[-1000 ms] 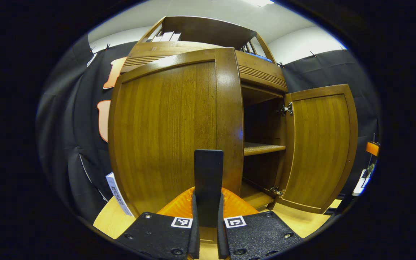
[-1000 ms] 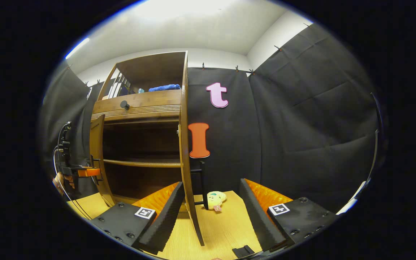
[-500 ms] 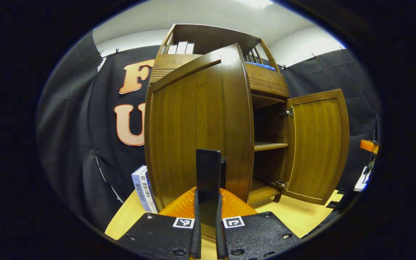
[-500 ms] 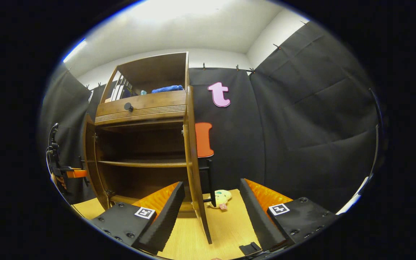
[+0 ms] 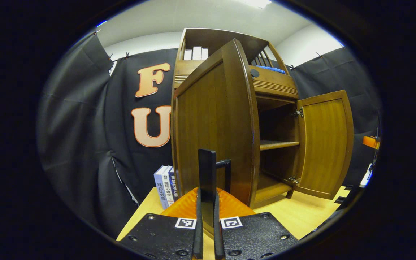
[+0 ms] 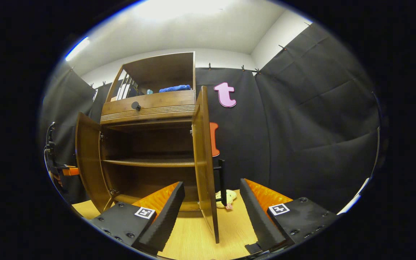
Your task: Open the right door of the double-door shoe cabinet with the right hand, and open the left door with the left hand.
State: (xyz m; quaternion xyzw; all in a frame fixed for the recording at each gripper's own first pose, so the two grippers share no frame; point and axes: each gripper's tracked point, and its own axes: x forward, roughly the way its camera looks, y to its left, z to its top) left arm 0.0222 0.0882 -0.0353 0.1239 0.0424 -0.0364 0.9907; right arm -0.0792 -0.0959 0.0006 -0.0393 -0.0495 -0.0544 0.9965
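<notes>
In the left gripper view we find the left gripper [image 5: 207, 202] nearest, its two fingers closed together with no gap that we can make out between them. Its tips reach up beside the dark bar handle [image 5: 226, 175] of the left door [image 5: 213, 126]; whether they pinch that handle we cannot tell. In the right gripper view the right gripper [image 6: 211, 202] has its fingers spread wide, holding nothing, with the edge of the right door [image 6: 205, 159] standing between them and apart from both.

The shoe cabinet [image 6: 150, 108] stands on the pale wooden worktop [image 6: 193, 242]. We count two doors, both swung open, and one shelf [image 6: 150, 163] inside. One round knob [image 6: 135, 105] sits on the drawer front above the doors.

Beyond, in the left gripper view, three books [image 5: 164, 186] stand on the worktop beside the cabinet. In the right gripper view one small plush toy [image 6: 229, 196] lies behind the right door. One blue cloth [image 6: 174, 87] rests in the top compartment.
</notes>
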